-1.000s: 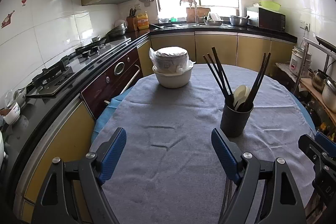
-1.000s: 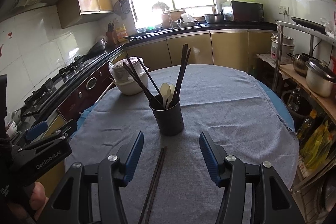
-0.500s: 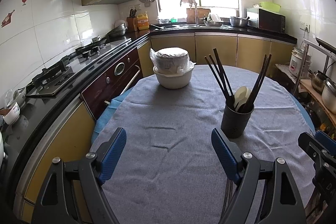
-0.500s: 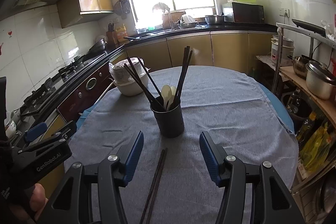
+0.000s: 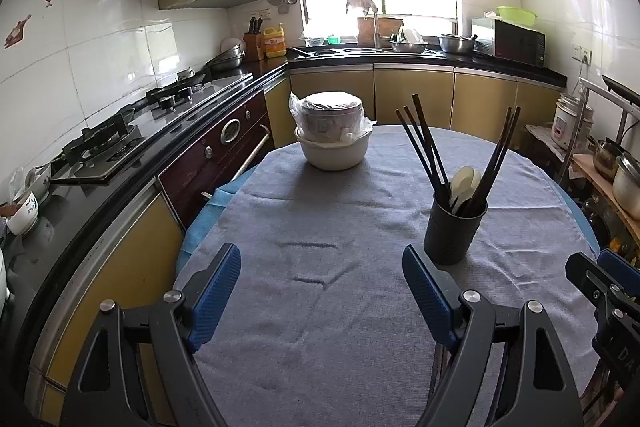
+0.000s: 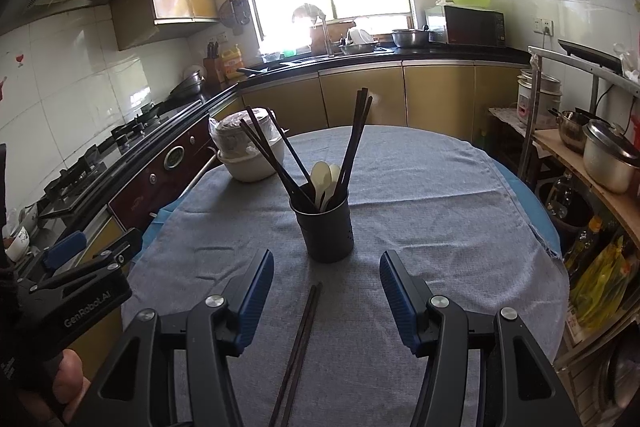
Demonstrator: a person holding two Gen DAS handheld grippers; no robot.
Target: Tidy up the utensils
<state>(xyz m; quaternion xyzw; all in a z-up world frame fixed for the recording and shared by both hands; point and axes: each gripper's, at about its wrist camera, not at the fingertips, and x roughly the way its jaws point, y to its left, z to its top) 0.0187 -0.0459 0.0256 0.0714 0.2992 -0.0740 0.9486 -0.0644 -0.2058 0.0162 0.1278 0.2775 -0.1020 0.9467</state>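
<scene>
A dark utensil holder (image 6: 326, 225) (image 5: 454, 231) stands on the grey-clothed round table (image 6: 420, 211), filled with several dark chopsticks (image 6: 354, 143) and white spoons (image 6: 326, 179). A loose pair of dark chopsticks (image 6: 300, 343) lies on the cloth just in front of the holder. My right gripper (image 6: 326, 291) hovers open over that pair, nothing between its blue pads. My left gripper (image 5: 322, 291) is open wide over bare cloth, left of the holder. In the right wrist view the left gripper (image 6: 76, 267) shows at the left edge, held by a hand (image 6: 60, 387).
A white bowl with a plastic-wrapped pot (image 5: 332, 137) sits at the table's far left. A stove and dark counter (image 5: 120, 147) run along the left. A shelf with metal pots (image 6: 604, 155) and bottles stands at the right. Sink and microwave (image 6: 466, 25) line the back wall.
</scene>
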